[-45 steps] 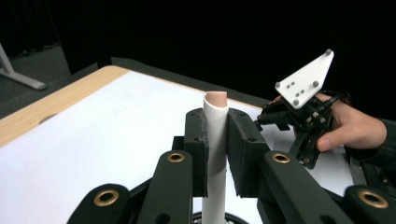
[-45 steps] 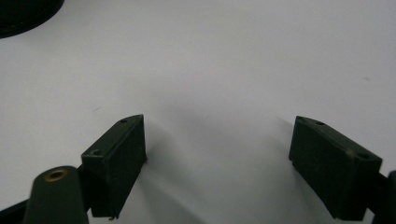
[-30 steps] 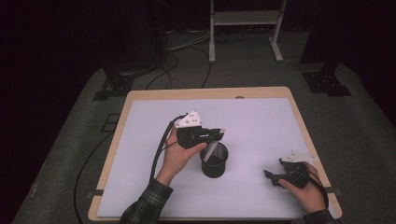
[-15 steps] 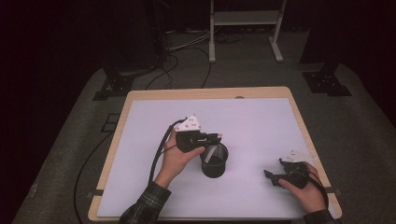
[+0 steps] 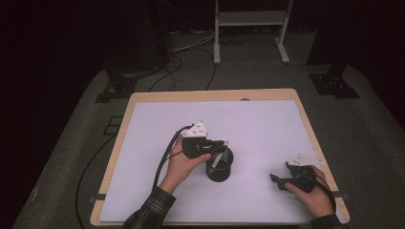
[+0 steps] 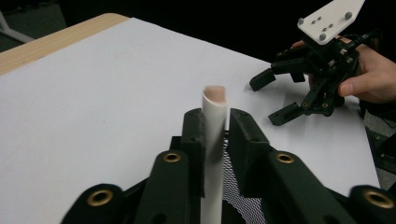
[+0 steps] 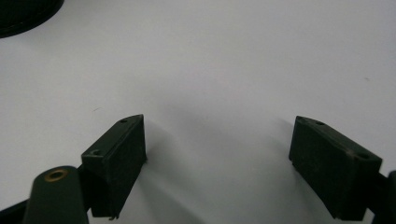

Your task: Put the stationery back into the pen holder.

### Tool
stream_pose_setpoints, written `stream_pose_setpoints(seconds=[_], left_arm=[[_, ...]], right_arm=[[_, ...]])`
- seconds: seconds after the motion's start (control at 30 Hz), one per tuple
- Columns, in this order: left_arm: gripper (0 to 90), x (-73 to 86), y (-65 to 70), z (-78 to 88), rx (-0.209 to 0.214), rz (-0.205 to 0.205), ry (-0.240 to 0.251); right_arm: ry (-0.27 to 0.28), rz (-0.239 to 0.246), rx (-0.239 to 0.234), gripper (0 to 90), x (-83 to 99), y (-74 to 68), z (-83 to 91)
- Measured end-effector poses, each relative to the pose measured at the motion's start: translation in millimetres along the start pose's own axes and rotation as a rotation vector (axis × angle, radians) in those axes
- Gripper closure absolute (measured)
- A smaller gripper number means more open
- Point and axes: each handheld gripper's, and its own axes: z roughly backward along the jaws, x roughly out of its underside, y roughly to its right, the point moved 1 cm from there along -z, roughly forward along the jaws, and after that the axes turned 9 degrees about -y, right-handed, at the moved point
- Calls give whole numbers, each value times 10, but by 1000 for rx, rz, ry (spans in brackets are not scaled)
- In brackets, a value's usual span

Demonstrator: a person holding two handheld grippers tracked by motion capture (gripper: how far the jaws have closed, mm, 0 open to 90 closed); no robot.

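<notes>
Centre frame, the left gripper [image 5: 220,147] pinches a white stick [image 6: 212,140] over the black mesh cup [image 5: 219,167]; lower right, the right gripper [image 5: 282,180] rests with jaws spread wide.

high view: overhead, facing forward-down | gripper views: low, close along the tongs | shared: white table [image 5: 143,143]

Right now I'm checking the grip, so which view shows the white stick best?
The left gripper view: the white stick stands close up between the left gripper jaws. The high view shows it small, slanting into the black cup. The right gripper view adds nothing on it.
</notes>
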Motion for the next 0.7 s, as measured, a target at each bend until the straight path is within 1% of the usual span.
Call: stream_pose_setpoints(seconds=[0.07, 0.13, 0.23, 0.3, 0.47, 0.53, 0.57, 0.7], left_arm=[[711, 3, -6, 1, -2, 4, -5], [668, 4, -11, 9, -13, 4, -4], [625, 6, -22, 23, -15, 3, -7], [573, 6, -22, 35, -22, 10, -9], [412, 10, -34, 100, -40, 18, -7], [367, 23, -34, 132, -38, 34, 1], [347, 31, -36, 158, -47, 32, -3], [254, 84, -37, 234, -59, 34, -32]], right_arm=[[0, 1, 0, 175, 0, 1, 0], [0, 1, 1, 175, 0, 1, 0], [0, 2, 1, 175, 0, 1, -1], [0, 1, 1, 175, 0, 0, -1], [0, 1, 1, 175, 0, 0, 0], [0, 0, 0, 175, 0, 0, 0], [0, 0, 0, 175, 0, 0, 0], [-2, 2, -1, 175, 0, 3, 1]])
